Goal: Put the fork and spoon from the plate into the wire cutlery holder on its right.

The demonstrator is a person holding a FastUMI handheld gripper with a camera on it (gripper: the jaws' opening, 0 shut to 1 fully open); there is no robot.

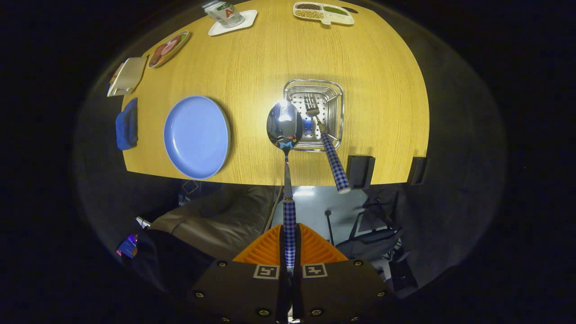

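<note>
One fork (pixel 325 140) stands in the wire holder (pixel 338 96), tines down against the perforated bottom, its checked handle leaning back over the holder's near rim. To the left, the blue plate (pixel 196 136) lies bare on the wooden table (pixel 270 54). The gripper (pixel 289 252) clenches the checked handle of the spoon (pixel 284 125) between both fingers. The spoon runs straight ahead, its bowl over the holder's left rim.
</note>
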